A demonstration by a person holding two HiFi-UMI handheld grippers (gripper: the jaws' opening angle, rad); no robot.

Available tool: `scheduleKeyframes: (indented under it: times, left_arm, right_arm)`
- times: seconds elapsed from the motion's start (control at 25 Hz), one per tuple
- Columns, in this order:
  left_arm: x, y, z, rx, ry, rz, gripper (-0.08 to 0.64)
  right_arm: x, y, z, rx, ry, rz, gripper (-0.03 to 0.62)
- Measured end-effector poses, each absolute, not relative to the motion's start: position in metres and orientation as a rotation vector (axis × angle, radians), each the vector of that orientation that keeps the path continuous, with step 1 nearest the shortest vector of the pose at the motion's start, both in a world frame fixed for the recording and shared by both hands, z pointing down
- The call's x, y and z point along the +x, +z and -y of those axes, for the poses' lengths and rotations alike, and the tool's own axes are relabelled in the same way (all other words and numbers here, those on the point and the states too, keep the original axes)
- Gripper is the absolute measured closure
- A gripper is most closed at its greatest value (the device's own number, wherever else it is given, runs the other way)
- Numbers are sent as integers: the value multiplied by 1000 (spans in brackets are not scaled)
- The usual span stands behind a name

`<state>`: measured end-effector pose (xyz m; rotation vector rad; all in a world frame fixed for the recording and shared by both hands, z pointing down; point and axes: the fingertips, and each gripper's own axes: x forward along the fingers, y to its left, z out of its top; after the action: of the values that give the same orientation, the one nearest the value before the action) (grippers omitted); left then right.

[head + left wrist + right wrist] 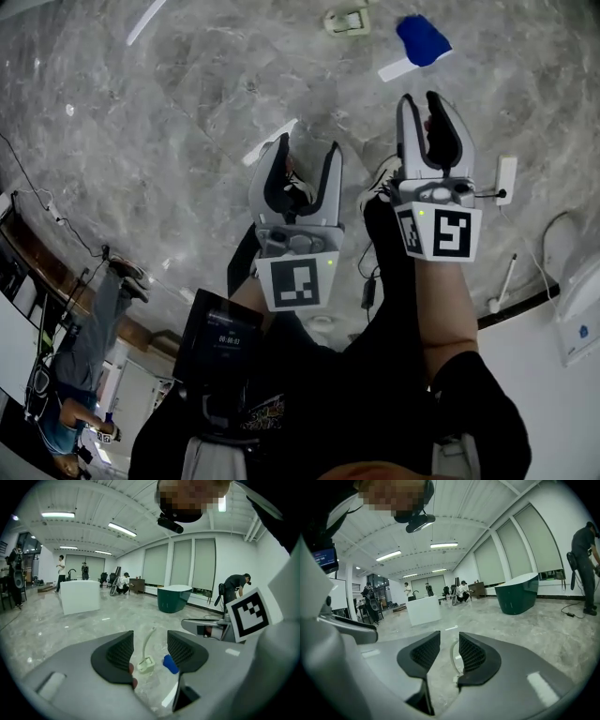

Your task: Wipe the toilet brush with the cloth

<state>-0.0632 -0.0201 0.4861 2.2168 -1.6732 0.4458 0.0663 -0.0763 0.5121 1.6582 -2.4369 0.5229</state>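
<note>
Well beyond left tool, toilet brush.

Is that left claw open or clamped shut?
Open and empty: the left gripper shows its dark ribbed pads apart; the white toilet brush and blue cloth lie on the grey marble floor.
</note>
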Motion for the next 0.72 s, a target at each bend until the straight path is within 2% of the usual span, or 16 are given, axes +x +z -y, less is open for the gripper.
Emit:
scheduleKeyframes:
  times: [0.28, 0.44, 0.72]
  left_arm:
    - [-91, 569, 17, 2139, 442, 1747, 324]
    - [-80, 593, 31, 2194, 390, 1689, 322]
    - [-77, 608, 56, 2339, 362, 1672, 321]
  right_arm:
    - [51, 600, 103, 1626, 403, 2438, 457]
    - [59, 656, 123, 1613, 332, 2411, 426]
    - [135, 847, 160, 1567, 413, 2085, 405]
